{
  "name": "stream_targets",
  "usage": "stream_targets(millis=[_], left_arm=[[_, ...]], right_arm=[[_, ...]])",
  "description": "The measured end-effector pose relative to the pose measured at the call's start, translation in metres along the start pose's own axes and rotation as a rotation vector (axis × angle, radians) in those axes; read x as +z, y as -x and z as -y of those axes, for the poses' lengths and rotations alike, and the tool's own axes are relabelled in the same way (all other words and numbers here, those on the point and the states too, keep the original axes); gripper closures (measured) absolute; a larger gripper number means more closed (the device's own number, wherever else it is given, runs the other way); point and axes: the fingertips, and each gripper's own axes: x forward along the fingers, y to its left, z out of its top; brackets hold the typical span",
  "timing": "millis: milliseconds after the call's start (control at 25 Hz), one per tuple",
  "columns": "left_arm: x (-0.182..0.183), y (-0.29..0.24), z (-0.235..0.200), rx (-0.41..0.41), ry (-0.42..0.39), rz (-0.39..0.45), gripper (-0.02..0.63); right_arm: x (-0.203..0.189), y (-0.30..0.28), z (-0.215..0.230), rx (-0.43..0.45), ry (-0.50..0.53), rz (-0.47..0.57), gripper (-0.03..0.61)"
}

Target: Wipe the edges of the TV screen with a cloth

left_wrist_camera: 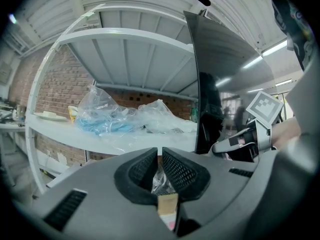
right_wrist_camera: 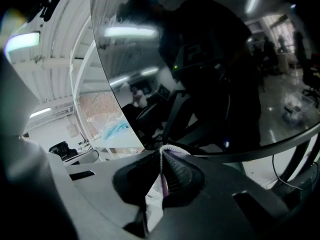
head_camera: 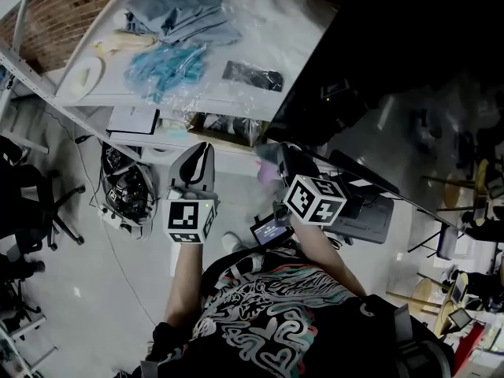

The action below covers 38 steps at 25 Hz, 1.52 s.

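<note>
The TV screen (right_wrist_camera: 200,59) is glossy black and mirror-smooth. The cloth (right_wrist_camera: 153,203), lower centre, is soft fabric with a stitched hem. The left gripper (left_wrist_camera: 159,154) is matt grey plastic, its fingers (left_wrist_camera: 180,171) matt black and grid-textured. Clear, crinkled plastic bags (left_wrist_camera: 110,111) gleam at middle left.

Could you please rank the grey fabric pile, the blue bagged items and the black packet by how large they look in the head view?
1. grey fabric pile
2. blue bagged items, somewhat smaller
3. black packet, clearly smallest
</note>
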Motion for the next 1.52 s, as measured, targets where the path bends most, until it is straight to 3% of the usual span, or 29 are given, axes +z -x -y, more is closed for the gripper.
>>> stream_targets(millis=[1520], left_arm=[[0.002,0.038,-0.028,0.061,-0.007,0.005,0.574]], right_arm=[[-0.005,-0.029,-0.036,0.039,0.029,-0.003,0.541]])
